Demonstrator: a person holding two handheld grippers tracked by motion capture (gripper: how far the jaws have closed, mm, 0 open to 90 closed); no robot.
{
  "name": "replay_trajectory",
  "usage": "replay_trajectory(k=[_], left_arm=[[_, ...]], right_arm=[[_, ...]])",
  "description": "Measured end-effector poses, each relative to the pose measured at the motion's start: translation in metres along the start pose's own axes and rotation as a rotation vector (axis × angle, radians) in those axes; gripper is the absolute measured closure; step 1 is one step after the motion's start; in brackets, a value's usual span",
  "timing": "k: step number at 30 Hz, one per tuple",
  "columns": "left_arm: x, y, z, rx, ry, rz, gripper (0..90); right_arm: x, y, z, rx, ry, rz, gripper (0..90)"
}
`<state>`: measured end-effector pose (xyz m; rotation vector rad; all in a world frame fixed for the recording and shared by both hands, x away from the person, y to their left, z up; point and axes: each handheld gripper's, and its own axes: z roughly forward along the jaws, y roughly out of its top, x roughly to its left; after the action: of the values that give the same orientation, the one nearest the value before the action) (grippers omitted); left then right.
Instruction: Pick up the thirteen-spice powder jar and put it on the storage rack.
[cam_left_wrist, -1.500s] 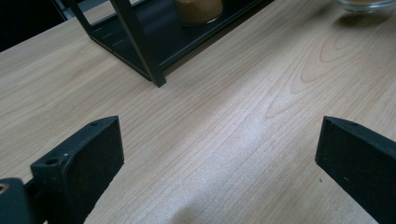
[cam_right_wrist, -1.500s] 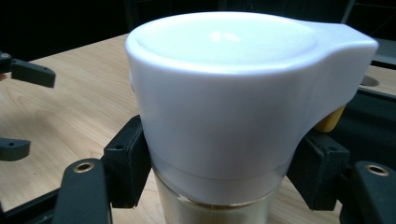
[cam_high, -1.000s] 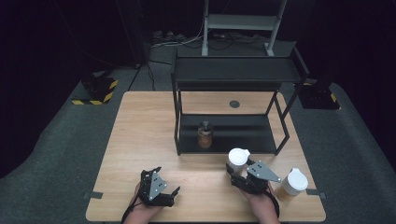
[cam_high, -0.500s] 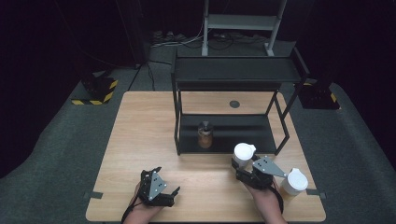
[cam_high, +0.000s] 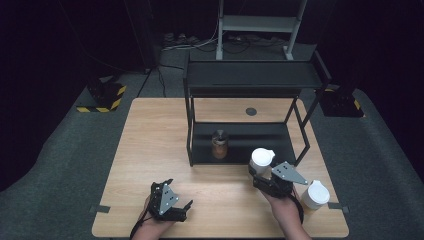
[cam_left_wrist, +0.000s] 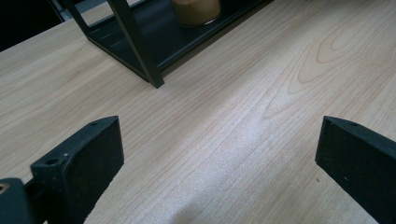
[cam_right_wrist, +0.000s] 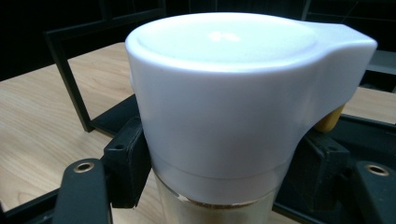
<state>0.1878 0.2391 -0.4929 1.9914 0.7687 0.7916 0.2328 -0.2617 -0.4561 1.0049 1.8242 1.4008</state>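
Note:
My right gripper (cam_high: 260, 172) is shut on a clear jar with a white flip lid (cam_high: 261, 160), held upright just in front of the black rack's lower shelf (cam_high: 250, 137). In the right gripper view the jar's white lid (cam_right_wrist: 224, 93) looms close, both jaws pressed against its sides. A second white-lidded jar (cam_high: 316, 195) stands on the table at my right wrist. A small brown jar (cam_high: 219, 144) sits on the lower shelf; its base (cam_left_wrist: 196, 10) peeks into the left gripper view. My left gripper (cam_high: 182, 206) rests open near the table's front edge, with bare wood (cam_left_wrist: 219, 140) between its jaws.
The black two-tier rack (cam_high: 252, 75) stands at the table's back centre, its front left post (cam_left_wrist: 140, 46) close ahead of the left gripper. A round dark grommet (cam_high: 251, 111) lies behind the rack. Beyond the wooden table (cam_high: 150, 145) lies grey carpet, with a yellow-striped block (cam_high: 102, 97) at the left.
My right gripper has carried the white-lidded jar forward and to the right, toward the rack's lower shelf. The left gripper has stayed put.

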Motion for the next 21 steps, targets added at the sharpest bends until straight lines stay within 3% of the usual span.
replay_trajectory(k=[21], left_arm=[[0.001, -0.001, 0.000, -0.003, -0.003, -0.003, 1.4]], right_arm=[[-0.003, 0.017, 0.020, -0.008, -0.011, 0.009, 30.4]])
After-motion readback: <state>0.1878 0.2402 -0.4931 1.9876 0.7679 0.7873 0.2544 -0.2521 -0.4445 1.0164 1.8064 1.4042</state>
